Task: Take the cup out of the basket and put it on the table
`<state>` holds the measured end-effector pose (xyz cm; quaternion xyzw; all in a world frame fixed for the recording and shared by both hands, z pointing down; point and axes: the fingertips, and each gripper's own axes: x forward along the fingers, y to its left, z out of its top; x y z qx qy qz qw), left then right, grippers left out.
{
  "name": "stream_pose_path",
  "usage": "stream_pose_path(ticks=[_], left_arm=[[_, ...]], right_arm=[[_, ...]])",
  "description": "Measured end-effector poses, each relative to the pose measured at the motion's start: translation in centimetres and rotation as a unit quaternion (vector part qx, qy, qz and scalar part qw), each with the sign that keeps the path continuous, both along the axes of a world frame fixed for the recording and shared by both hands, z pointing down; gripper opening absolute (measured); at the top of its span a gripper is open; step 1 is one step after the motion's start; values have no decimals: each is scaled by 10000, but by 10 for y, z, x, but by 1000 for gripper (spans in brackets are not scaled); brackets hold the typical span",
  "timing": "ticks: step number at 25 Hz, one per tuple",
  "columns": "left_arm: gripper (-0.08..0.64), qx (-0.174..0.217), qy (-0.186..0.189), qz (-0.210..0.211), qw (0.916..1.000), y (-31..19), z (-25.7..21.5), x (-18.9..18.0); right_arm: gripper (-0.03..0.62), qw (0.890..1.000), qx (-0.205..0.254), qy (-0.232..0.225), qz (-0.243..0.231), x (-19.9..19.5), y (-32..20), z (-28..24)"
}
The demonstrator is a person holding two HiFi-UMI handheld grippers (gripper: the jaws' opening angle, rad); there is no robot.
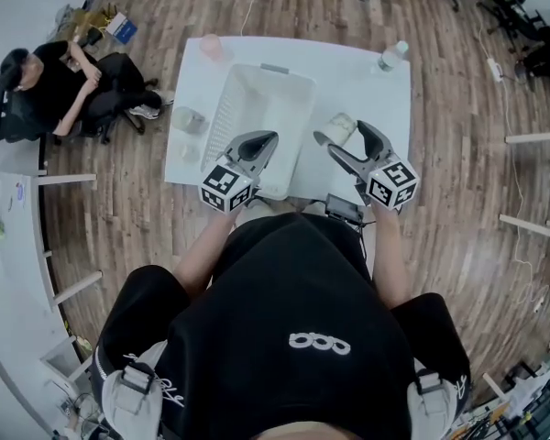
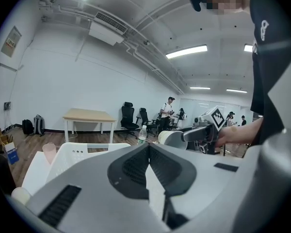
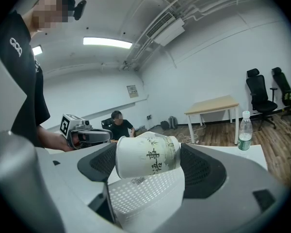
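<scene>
The white printed paper cup [image 3: 148, 155], likely light and easily crushed, lies sideways over the right rim of the white perforated plastic basket [image 1: 222, 122]. The right gripper [image 1: 341, 136] clamps it mouth-to-base, sparing its soft wall. The left gripper [image 2: 148, 148] is closed and empty.

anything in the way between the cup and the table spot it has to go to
nothing visible: the cup lies sideways in the right tool by the basket rim, with bare table beside it; the bottle stands off at the far corner

Black shirt [image 1: 293, 273], white looped logo [image 1: 319, 342]; grey hand-held grippers [image 1: 271, 137] [image 1: 341, 133] with marker cubes [image 1: 225, 188] [image 1: 391, 183].
</scene>
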<state>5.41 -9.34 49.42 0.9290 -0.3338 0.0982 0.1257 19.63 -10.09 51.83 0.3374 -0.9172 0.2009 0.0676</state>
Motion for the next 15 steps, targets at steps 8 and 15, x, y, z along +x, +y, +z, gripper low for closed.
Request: stream_pose_path(ticks=[8, 15], left_arm=[[9, 32, 12, -30, 10000, -2, -1, -5], [9, 60, -17, -64, 10000, 0, 0, -9]], right_arm=[[385, 10000, 19, 27, 44, 2, -3, 1], [385, 10000, 13, 26, 50, 3, 2, 5]])
